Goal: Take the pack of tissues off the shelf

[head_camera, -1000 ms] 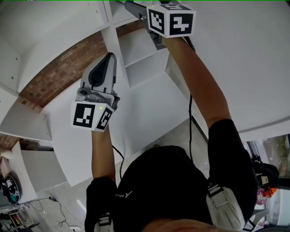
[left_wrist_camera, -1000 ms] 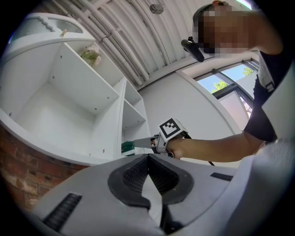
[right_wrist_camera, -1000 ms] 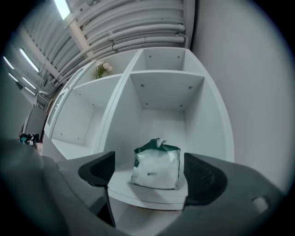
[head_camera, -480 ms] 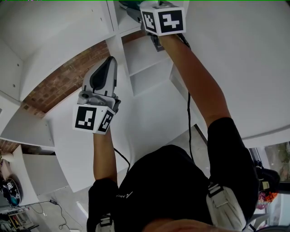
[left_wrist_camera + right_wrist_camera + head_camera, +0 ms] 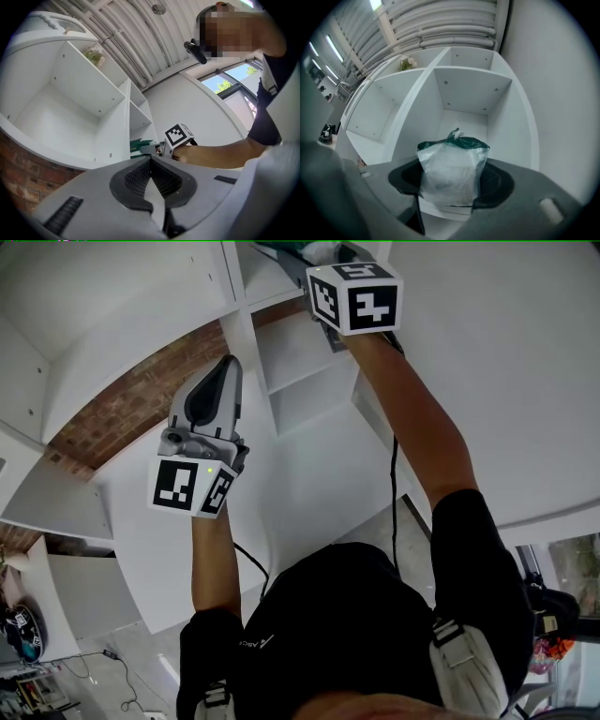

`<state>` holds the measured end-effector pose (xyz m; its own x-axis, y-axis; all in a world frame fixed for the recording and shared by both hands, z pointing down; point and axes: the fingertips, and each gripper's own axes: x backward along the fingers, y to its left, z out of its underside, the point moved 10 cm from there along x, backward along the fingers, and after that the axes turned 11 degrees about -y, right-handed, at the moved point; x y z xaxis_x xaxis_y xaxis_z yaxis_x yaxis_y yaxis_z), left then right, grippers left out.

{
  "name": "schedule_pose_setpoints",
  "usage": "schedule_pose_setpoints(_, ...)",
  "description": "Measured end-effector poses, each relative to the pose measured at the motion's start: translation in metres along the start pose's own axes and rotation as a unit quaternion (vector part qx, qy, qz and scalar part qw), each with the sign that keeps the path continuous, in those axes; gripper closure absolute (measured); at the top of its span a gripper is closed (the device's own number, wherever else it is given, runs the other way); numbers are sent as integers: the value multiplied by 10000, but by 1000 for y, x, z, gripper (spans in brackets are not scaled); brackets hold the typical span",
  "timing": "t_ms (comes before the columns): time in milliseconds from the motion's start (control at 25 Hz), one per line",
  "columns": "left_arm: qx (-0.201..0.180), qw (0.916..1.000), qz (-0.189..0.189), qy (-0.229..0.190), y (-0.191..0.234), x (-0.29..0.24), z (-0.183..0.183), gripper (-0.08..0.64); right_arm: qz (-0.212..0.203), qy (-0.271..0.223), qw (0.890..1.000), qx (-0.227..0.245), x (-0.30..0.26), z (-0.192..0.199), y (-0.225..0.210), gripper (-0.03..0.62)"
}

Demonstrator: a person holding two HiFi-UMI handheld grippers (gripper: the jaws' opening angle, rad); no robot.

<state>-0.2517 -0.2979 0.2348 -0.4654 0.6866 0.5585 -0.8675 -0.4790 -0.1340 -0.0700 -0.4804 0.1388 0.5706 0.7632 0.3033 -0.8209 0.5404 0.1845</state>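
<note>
Two pads of the right gripper are closing on the pack of tissues, one on each broad side. The pack stands upright at the front edge of a compartment of the white shelf, and the left gripper is clenched on nothing, well apart. The pack looks light and soft in thin, probably slippery film, so the hold belongs on its full middle, not on the crimped green top.
</note>
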Motion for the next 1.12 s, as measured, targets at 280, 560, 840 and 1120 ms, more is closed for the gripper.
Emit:
schedule_pose_setpoints(280, -13, 10000, 15, -91, -19, 5, -11, 561, -137, -736, 9971, 162, 77, -22, 8, 304)
schedule_pose_setpoints(560, -26, 9998, 34, -186, -51, 16, -22, 561, -239, -1125, 9934, 1, 163, -17, 21, 304)
schedule_pose_setpoints(840, -82, 9997, -3, -211, -81, 28, -26, 561, -293, -1316, 9907, -205, 229, 8, 35, 304)
schedule_pose_setpoints(1120, 36, 9998, -129, -135, -102, 40, -17, 561, -247, -1416, 9880, -564, 271, 30, 39, 307)
